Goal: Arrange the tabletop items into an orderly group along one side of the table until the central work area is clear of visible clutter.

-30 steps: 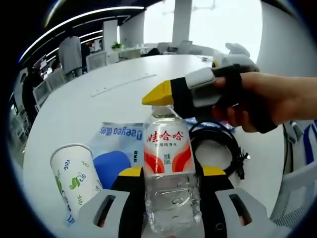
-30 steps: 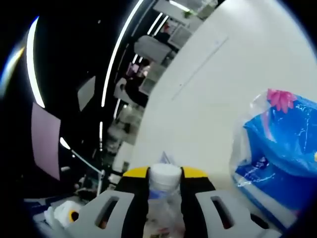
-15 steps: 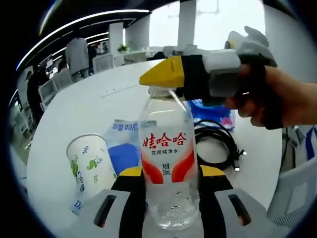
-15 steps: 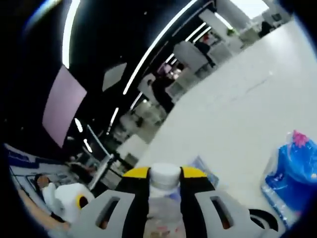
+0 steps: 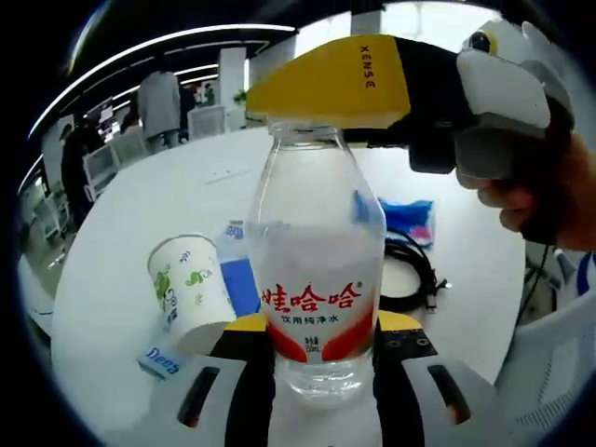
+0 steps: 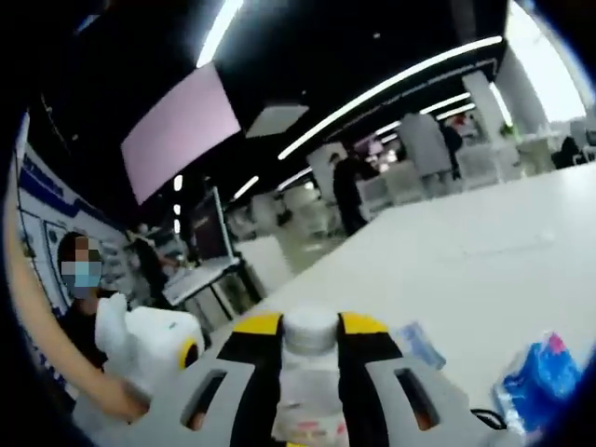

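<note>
**Both grippers on one water bottle**

We see the left gripper point(image 5: 319, 328) pinching the lower body of a clear plastic water bottle with a red-and-white label point(image 5: 317, 279), holding it upright above the white round table point(image 5: 140, 200). The right gripper point(image 6: 310, 328) clamps the bottle's white cap point(image 6: 310, 329) between its yellow-tipped jaws. Behind the bottle, on the table, stand a white paper cup with green leaf print point(image 5: 189, 290), a blue tissue pack point(image 5: 407, 219) and a coiled black cable point(image 5: 410, 275).
</note>
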A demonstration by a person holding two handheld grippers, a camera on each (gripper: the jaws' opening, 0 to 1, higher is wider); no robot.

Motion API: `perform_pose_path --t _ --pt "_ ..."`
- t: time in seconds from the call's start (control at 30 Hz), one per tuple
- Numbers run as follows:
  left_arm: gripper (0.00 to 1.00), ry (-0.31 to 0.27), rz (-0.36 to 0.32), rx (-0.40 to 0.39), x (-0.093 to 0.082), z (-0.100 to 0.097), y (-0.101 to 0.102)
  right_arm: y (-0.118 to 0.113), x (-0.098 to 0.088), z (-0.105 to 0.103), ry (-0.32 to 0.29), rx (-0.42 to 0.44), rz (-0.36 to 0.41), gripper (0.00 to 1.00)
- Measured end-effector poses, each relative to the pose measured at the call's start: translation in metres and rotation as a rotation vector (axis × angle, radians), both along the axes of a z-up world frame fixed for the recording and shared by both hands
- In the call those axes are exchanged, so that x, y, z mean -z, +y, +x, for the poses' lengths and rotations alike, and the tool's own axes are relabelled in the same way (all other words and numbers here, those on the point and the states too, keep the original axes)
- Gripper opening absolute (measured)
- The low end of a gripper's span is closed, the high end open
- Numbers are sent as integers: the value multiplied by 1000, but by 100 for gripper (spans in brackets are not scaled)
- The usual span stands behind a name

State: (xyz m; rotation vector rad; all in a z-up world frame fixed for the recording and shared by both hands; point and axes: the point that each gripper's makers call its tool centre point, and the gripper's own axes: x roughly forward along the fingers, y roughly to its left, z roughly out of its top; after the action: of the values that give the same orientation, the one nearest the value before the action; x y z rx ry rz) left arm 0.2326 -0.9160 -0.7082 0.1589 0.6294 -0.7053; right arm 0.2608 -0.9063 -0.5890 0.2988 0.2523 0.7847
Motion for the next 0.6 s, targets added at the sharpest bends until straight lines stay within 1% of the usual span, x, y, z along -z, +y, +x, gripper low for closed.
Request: perform_pose_path --t 0.17,0.43,0.6 --pt "37 -33 -10 7 -13 -1 5 5 -12 -4 -27 -7 -16 18" --pt "37 -68 -37 3 -31 -1 13 17 -31 -9 -71 -19 -47 18" --pt "38 -99 -61 3 -49 2 19 27 -49 -10 -112 -27 -62 18"
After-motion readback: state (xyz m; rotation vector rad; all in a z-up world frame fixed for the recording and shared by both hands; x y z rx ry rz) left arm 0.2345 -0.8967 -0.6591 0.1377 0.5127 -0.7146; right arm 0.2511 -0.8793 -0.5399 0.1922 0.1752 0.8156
